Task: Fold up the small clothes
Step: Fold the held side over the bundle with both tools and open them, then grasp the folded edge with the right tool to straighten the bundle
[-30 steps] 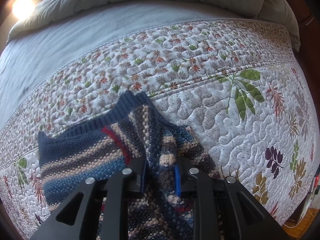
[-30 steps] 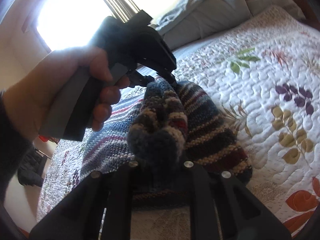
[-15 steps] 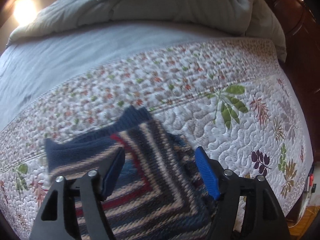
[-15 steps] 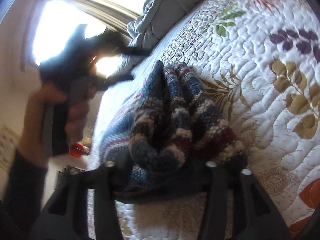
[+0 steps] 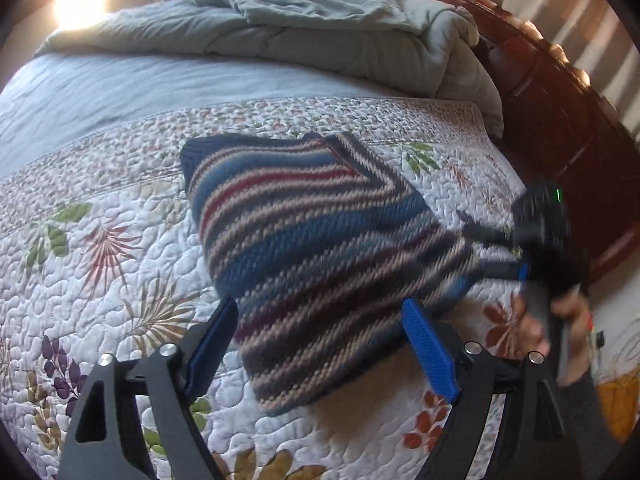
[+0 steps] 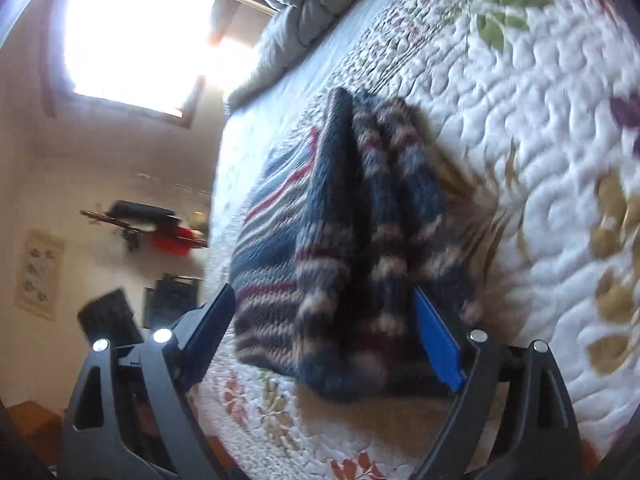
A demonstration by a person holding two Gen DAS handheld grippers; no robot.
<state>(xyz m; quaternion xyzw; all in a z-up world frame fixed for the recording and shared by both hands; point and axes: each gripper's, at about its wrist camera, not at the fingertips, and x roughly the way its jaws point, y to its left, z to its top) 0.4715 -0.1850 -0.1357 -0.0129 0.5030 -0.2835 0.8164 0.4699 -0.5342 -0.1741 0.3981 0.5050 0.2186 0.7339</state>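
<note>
Both grippers have just let go of the striped knit garment (image 5: 320,240); a second ago each pair of fingers was pinched shut on a bunched fold of it, and now both sets have just been opening and stand wide, with nothing pressed between the pads. In the left wrist view the left gripper (image 5: 320,344) has drawn back toward the lower edge of the frame; the garment lies in the middle of the frame on the floral quilt (image 5: 120,240) of the bed, folded over into a rough flat rectangle, its near edge showing between the spread blue pads but not clamped. The right gripper (image 5: 476,252) shows at the right edge of that view, blurred, its tips just beside the garment's right side. In the right wrist view the right gripper (image 6: 324,344) frames the garment (image 6: 344,240) end-on; there the layers look stacked and somewhat humped rather than flat. The grey comforter (image 5: 320,28) sits heaped at the top of the frame, well apart. Judging from this, one fold has just been laid down and released; the piece probably needs smoothing or one more fold to be compact.
</note>
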